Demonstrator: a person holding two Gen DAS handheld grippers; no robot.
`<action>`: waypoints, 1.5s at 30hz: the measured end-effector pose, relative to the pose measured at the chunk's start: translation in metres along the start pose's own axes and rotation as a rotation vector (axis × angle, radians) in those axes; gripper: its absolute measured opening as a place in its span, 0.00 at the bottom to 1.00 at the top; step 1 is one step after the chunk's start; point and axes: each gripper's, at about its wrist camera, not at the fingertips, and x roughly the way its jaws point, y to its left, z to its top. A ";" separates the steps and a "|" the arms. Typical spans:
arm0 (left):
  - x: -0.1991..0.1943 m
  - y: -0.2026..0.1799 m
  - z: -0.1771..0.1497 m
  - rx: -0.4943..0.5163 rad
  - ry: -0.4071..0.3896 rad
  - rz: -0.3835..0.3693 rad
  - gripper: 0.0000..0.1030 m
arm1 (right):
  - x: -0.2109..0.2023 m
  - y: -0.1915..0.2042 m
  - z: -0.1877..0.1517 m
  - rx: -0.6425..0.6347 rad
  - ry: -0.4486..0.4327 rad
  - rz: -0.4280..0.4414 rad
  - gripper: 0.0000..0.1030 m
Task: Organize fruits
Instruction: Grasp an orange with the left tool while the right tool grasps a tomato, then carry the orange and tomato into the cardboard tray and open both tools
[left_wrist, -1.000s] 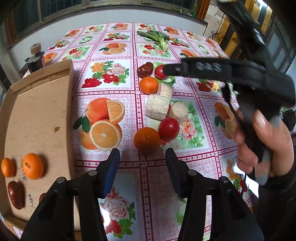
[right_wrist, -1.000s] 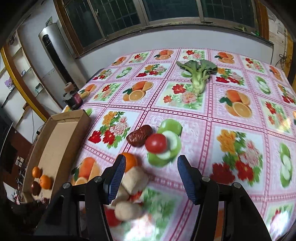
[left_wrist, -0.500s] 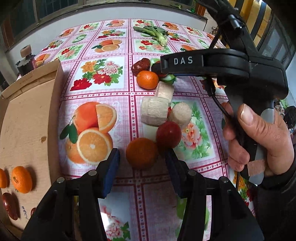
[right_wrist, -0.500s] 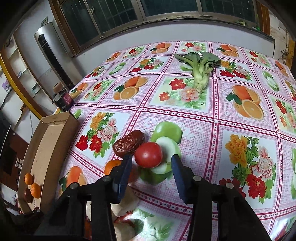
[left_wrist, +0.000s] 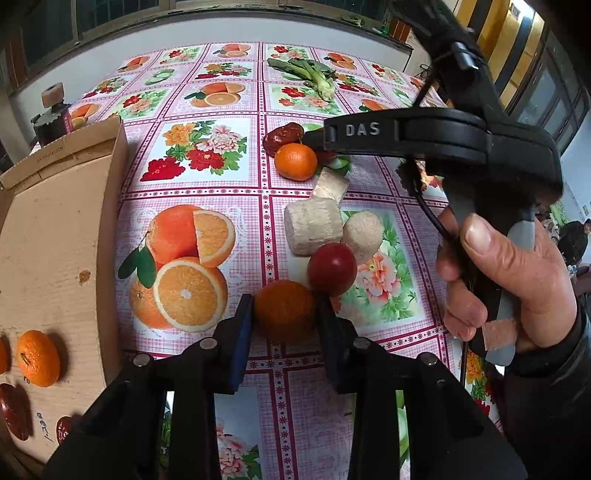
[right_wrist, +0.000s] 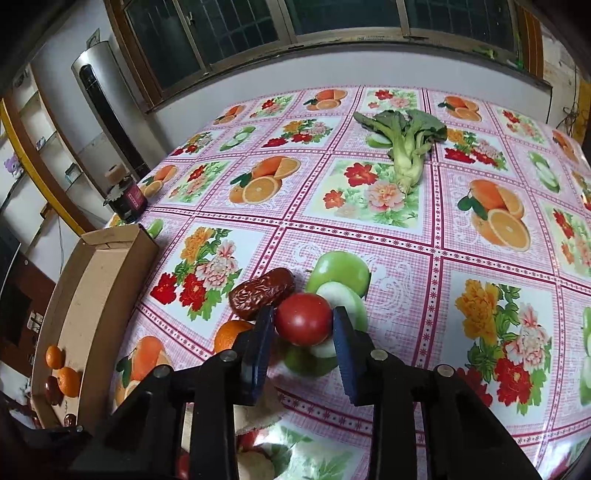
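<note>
My left gripper (left_wrist: 285, 317) is shut on a mandarin (left_wrist: 285, 309) that rests on the fruit-print tablecloth. A red tomato (left_wrist: 331, 268) touches that mandarin on its right. My right gripper (right_wrist: 303, 326) is shut on another red tomato (right_wrist: 303, 323). A dried red date (right_wrist: 263, 297) lies just left of it, and a second mandarin (right_wrist: 231, 334) sits behind the left finger. The cardboard tray (left_wrist: 55, 236) at the left holds mandarins (left_wrist: 37, 357) and dates (left_wrist: 14, 410).
Three pale cylindrical pieces (left_wrist: 314, 225) lie between the two grippers. A leafy green vegetable (right_wrist: 408, 147) lies at the far side of the table. A dark jar (right_wrist: 125, 195) stands behind the tray. The person's right hand (left_wrist: 502, 280) holds the right gripper's handle.
Both grippers moved forward and closed: the left one onto the near mandarin, the right one onto the far tomato.
</note>
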 end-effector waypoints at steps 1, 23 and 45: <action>-0.001 0.001 0.000 -0.002 -0.001 0.000 0.29 | -0.003 0.001 -0.001 0.001 -0.007 0.002 0.32; -0.061 0.018 -0.019 -0.019 -0.105 0.038 0.29 | -0.098 0.046 -0.046 0.009 -0.111 0.122 0.32; -0.107 0.071 -0.041 -0.094 -0.182 0.111 0.29 | -0.107 0.117 -0.069 -0.088 -0.085 0.165 0.31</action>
